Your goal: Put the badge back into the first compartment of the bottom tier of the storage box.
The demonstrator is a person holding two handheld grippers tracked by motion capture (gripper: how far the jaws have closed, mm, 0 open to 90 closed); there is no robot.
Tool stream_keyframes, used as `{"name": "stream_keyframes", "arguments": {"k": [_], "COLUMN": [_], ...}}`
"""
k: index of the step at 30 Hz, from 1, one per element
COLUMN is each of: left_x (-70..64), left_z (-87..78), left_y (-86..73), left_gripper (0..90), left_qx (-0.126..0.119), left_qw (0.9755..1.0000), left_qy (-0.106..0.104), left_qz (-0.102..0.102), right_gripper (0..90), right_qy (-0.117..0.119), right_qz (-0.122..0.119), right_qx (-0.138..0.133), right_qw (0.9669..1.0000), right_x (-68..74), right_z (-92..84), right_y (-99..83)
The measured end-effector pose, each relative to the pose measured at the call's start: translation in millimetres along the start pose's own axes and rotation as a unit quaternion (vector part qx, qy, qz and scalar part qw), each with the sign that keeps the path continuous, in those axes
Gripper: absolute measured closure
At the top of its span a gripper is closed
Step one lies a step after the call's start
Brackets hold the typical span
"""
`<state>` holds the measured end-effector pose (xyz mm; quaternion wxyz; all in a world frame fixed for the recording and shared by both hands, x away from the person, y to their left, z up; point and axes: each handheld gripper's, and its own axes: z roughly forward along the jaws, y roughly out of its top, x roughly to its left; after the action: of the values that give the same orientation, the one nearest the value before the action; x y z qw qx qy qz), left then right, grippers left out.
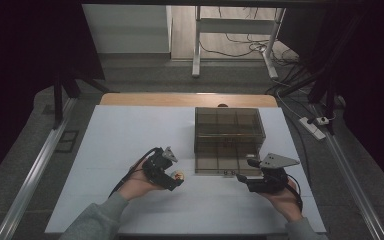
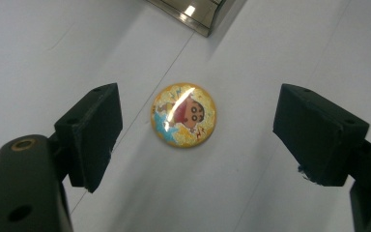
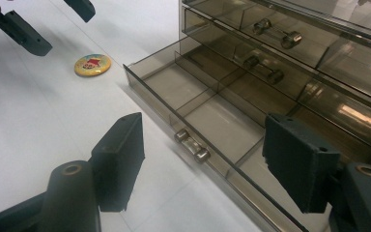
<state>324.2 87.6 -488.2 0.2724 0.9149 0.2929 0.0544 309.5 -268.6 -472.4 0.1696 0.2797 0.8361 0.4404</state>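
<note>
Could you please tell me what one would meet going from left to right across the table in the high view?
Left gripper → round cartoon badge → smoked clear drawer box with its bottom drawer pulled open → right gripper.

Grey sleeves [image 1: 97, 217], black hand-held grippers [image 1: 176, 181]

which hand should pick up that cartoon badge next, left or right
Left. The left gripper hangs open right over the round badge, which lies between its jaws on the table. The right gripper faces the open bottom drawer, farther off.
</note>
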Motion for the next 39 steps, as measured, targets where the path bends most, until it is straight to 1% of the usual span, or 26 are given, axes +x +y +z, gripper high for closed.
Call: {"name": "stream_keyframes", "arguments": {"k": [2, 5, 8, 11, 16, 20, 22, 28, 31, 33, 36, 39], "left_x": [1.1, 3.2, 5.8, 7.3, 7.6, 7.2, 7.1, 6.5, 4.6, 3.2, 3.4, 3.0], "left_z": [3.4, 10.0, 16.6, 23.4, 32.0, 36.1, 36.9, 39.2, 38.6, 37.9, 37.3, 37.3], "left_y": [2.2, 5.2, 8.0, 10.8, 14.0, 14.7, 15.1, 18.2, 19.6, 20.9, 21.7, 21.4], "left_gripper": [18.8, 18.7, 18.4, 18.1, 17.5, 19.6, 20.6, 25.6, 32.1, 38.1, 47.3, 47.9], "left_qx": [0.007, 0.029, 0.042, 0.056, 0.076, 0.09, 0.092, 0.106, 0.106, 0.109, 0.109, 0.109], "left_qw": [1.0, 0.9996, 0.9991, 0.9984, 0.9971, 0.9959, 0.9957, 0.9943, 0.9941, 0.9938, 0.9939, 0.9939], "left_qy": [-0.001, -0.001, -0.005, -0.002, 0.003, 0.009, 0.008, 0.003, 0.0, -0.002, -0.002, -0.001], "left_qz": [-0.001, 0.004, 0.003, 0.003, 0.006, 0.007, 0.007, 0.011, 0.02, 0.022, 0.017, 0.015], "right_gripper": [31.8, 31.8, 31.8, 31.8, 31.8, 31.8, 31.8, 31.8, 31.8, 31.8, 31.8, 31.8], "right_qy": [-0.001, -0.002, -0.005, -0.005, -0.004, -0.006, -0.007, -0.01, -0.01, -0.01, -0.01, -0.012], "right_qz": [0.0, 0.002, 0.004, 0.005, 0.006, 0.004, 0.002, 0.003, 0.001, 0.001, 0.001, 0.0], "right_qx": [-0.001, 0.002, 0.002, 0.005, 0.01, 0.01, 0.01, 0.01, 0.01, 0.01, 0.01, 0.009], "right_qw": [1.0, 1.0, 1.0, 1.0, 0.9999, 0.9999, 0.9999, 0.9999, 0.9999, 0.9999, 0.9999, 0.9999], "right_x": [-0.6, -1.0, -1.4, -1.8, -2.1, -1.9, -2.1, -2.6, -2.5, -2.7, -2.6, -2.1], "right_z": [-0.7, -2.0, -2.4, -2.7, -2.5, -2.8, -3.1, -3.4, -3.3, -3.2, -3.0, -3.0], "right_y": [-0.9, -2.2, -4.0, -5.8, -6.9, -6.8, -6.9, -7.1, -6.8, -6.9, -6.9, -6.7]}}
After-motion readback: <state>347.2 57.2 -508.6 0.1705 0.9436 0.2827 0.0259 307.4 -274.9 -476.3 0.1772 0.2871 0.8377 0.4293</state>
